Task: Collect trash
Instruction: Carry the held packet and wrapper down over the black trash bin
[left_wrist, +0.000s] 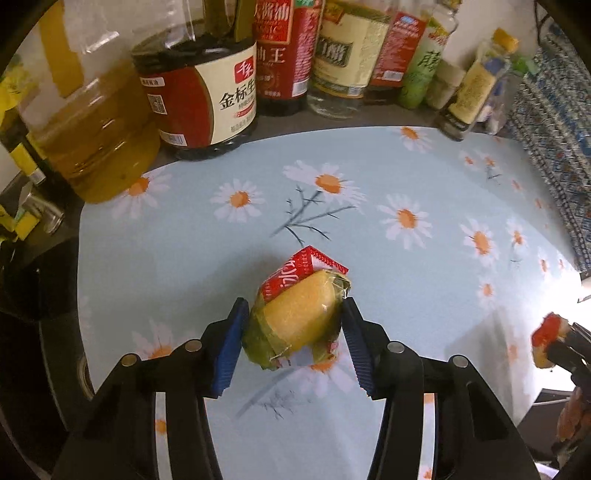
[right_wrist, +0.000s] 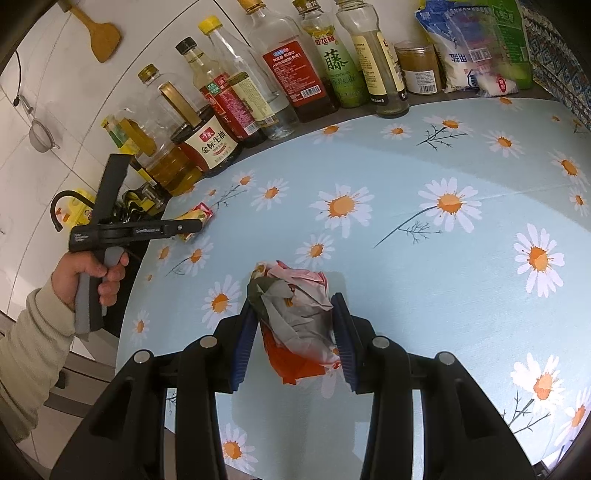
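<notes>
Crumpled red-and-yellow plastic wrapper (left_wrist: 295, 314), light and crushable, sits clenched across its middle in the left claw (left_wrist: 291, 325); right claw (right_wrist: 295, 332) grips crumpled grey-and-orange paper wad (right_wrist: 295, 321) above the daisy-print bench (right_wrist: 424, 266)

Tablecloth (left_wrist: 388, 177): pale blue, printed white daisies with orange centres, thin dark stems. Left gripper (left_wrist: 293, 317): black body, blue ribbed pads; holds snack wrapper (left_wrist: 299, 314), yellow with red and olive-green print. Right gripper (right_wrist: 295, 325): black, blue pads; holds crumpled wrapper (right_wrist: 295, 325), pink, grey, orange-red. Soy sauce bottle (left_wrist: 199, 96): dark, red-and-cream label. Oil jug (left_wrist: 92, 122): amber-yellow.
</notes>
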